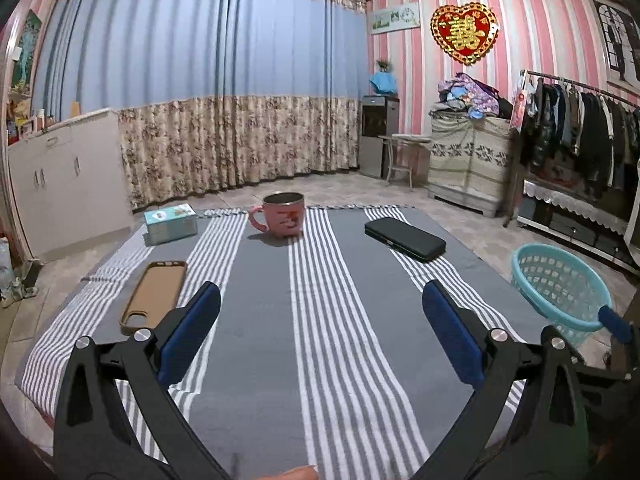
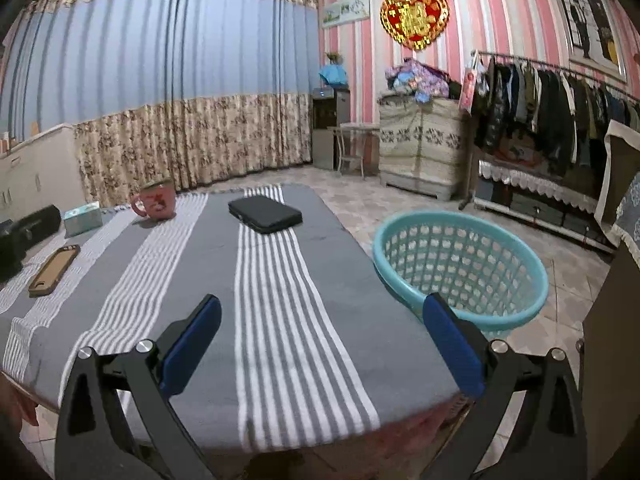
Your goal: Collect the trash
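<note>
A teal plastic basket [image 2: 460, 264] stands on the floor off the table's right edge; it also shows in the left wrist view [image 1: 560, 284]. No loose trash shows on the striped cloth. My left gripper [image 1: 322, 300] is open and empty above the near middle of the table. My right gripper [image 2: 322, 312] is open and empty above the table's near right corner, its right finger in front of the basket rim. A blue fingertip of the right gripper shows in the left wrist view [image 1: 616, 322].
The table [image 1: 260, 360] bears a pink mug [image 1: 282, 216], a black case [image 1: 404, 238], a tan phone case [image 1: 154, 298] and a teal tissue box [image 1: 170, 222]. A white cabinet [image 1: 60, 176] stands left; a clothes rack [image 2: 552, 112] right.
</note>
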`<state>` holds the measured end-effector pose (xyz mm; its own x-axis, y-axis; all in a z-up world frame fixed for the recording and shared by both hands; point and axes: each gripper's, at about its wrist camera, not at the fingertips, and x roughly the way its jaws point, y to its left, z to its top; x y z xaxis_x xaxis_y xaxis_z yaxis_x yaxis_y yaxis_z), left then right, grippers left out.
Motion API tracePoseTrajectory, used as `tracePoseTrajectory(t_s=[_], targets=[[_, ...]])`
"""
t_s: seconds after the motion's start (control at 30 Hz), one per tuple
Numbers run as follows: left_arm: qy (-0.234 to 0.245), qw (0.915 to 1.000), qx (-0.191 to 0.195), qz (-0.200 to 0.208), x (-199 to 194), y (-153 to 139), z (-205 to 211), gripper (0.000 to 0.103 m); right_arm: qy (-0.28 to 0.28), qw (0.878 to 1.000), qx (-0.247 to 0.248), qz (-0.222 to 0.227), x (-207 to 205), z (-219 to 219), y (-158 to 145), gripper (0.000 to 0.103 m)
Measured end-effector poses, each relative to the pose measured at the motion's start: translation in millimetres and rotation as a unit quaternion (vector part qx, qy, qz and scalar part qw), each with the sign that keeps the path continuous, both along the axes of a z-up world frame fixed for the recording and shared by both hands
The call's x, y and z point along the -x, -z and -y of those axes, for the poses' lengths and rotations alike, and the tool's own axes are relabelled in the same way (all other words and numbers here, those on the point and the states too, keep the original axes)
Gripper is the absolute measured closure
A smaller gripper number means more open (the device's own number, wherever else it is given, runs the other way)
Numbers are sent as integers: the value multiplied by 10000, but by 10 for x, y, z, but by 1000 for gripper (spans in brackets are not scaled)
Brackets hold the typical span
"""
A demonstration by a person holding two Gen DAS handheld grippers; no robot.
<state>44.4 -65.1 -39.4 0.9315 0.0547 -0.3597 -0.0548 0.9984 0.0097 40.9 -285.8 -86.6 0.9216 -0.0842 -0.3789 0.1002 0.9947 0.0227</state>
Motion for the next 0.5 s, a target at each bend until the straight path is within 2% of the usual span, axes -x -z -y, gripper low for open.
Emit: tracePoseTrajectory(t_s=[0.17, 0.33, 0.5], targets=[[99, 9998, -136, 100, 39, 15, 30, 5, -72, 9999, 105, -75, -8, -74, 12, 5], [189, 9993, -217, 257, 120, 13, 46, 5, -69, 10000, -46, -50, -5, -17, -8, 5], [309, 9989, -246, 243, 169, 34, 60, 5, -69, 10000, -50, -37, -7, -27, -6, 5]])
